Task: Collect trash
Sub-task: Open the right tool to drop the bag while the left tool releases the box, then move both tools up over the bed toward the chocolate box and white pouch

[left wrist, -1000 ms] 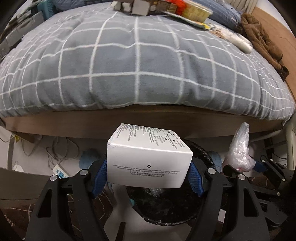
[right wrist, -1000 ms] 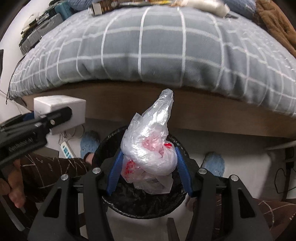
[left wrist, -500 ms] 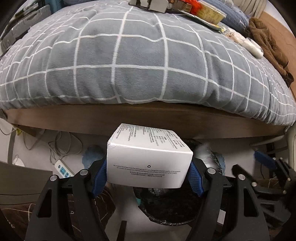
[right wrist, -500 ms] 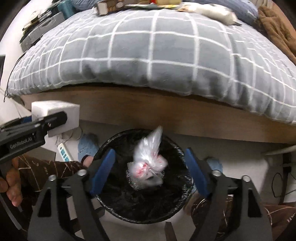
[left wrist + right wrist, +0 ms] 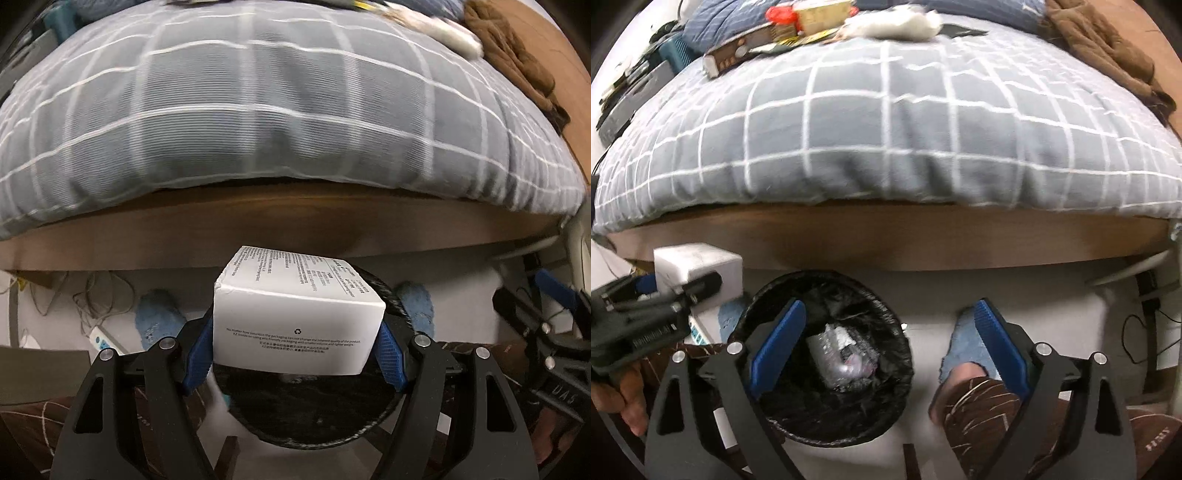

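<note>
My left gripper (image 5: 295,354) is shut on a white cardboard box (image 5: 295,328) with printed text and holds it above the black-lined trash bin (image 5: 314,417). In the right wrist view the box (image 5: 698,269) and left gripper sit just left of the bin (image 5: 827,417). My right gripper (image 5: 890,350) is open and empty, above the bin's right rim. A clear plastic bag with crumpled trash (image 5: 842,358) lies inside the bin.
A bed with a grey checked duvet (image 5: 886,129) and wooden frame (image 5: 886,240) stands right behind the bin. Wrappers, boxes and a brown garment (image 5: 1108,44) lie on the bed. My slippered feet (image 5: 967,354) flank the bin. A power strip (image 5: 99,338) and cables lie at left.
My right gripper opened and the plastic bag dropped into the bin; the gripper then shifted right. My left gripper carried the box rightward over the bin.
</note>
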`<state>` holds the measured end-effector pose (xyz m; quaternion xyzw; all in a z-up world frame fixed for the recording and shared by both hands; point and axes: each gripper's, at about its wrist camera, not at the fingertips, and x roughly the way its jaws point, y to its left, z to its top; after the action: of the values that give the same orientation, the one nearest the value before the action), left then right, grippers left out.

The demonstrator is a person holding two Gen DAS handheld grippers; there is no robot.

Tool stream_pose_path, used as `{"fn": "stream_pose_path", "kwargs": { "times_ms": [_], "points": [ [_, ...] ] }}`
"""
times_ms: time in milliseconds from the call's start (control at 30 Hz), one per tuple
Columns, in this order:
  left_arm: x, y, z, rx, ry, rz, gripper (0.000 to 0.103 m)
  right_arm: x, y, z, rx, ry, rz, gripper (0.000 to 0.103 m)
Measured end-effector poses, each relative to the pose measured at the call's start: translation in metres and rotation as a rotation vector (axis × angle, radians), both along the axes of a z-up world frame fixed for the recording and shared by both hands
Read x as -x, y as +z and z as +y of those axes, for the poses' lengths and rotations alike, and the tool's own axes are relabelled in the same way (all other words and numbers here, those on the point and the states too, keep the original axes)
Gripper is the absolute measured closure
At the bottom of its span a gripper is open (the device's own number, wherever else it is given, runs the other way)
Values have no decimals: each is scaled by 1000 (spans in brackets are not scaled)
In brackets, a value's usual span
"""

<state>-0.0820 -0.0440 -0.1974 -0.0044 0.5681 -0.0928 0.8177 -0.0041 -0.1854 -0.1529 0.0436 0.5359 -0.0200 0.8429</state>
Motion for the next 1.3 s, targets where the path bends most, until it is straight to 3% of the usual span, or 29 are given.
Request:
{"fn": "stream_pose_path", "kwargs": {
  "times_ms": [233, 333, 467, 967, 1300],
  "points": [
    [2, 0, -27, 39, -50, 6, 28, -1, 6, -14, 35, -26, -4, 14],
    [3, 5, -31, 23, -40, -36, 10, 0, 13, -17, 65, -29, -17, 14],
    [-1, 14, -25, 20, -13, -71, 6, -2, 22, -22, 61, -39, -38, 14],
    [-56, 77, 7, 6, 78, -260, 6, -40, 64, -12, 56, -7, -218, 14],
    [-111, 97, 24, 29, 116, -308, 6, -91, 82, -13, 41, 12, -276, 14]
  ]
}}
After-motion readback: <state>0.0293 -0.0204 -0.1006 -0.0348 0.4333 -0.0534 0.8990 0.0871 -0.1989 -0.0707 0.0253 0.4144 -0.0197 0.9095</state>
